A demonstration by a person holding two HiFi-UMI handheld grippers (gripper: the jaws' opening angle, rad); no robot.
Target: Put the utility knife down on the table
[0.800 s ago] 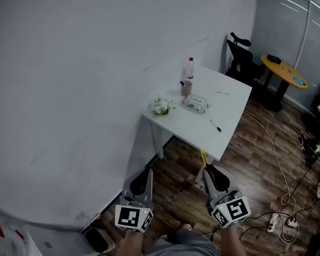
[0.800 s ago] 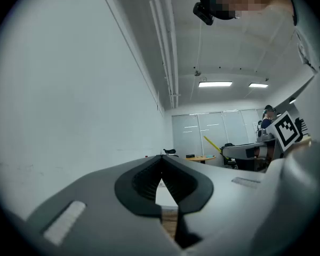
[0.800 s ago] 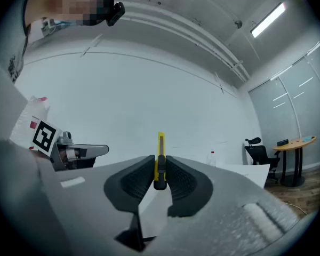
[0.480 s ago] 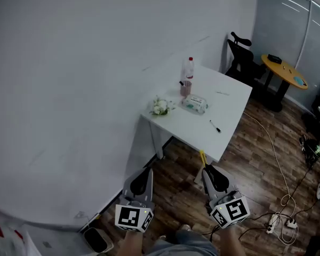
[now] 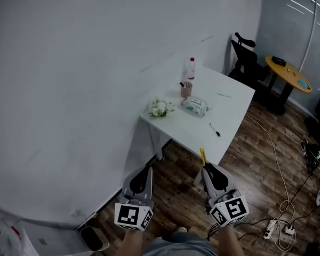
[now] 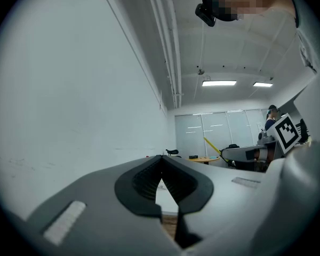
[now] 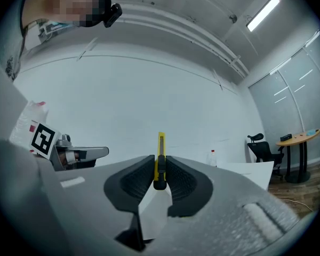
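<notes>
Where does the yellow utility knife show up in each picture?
Head view: utility knife lower centre, poking from the right gripper.
Left gripper view: utility knife, thin yellow strip right of centre.
Right gripper view: utility knife centre, upright between the jaws.
Shared landmark: round yellow table.

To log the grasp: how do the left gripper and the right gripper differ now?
The right gripper is shut on the yellow utility knife, which sticks past its jaws; the left gripper is shut on nothing. The right gripper is nearer the white table's corner than the left gripper. Both hang over the floor.
</notes>
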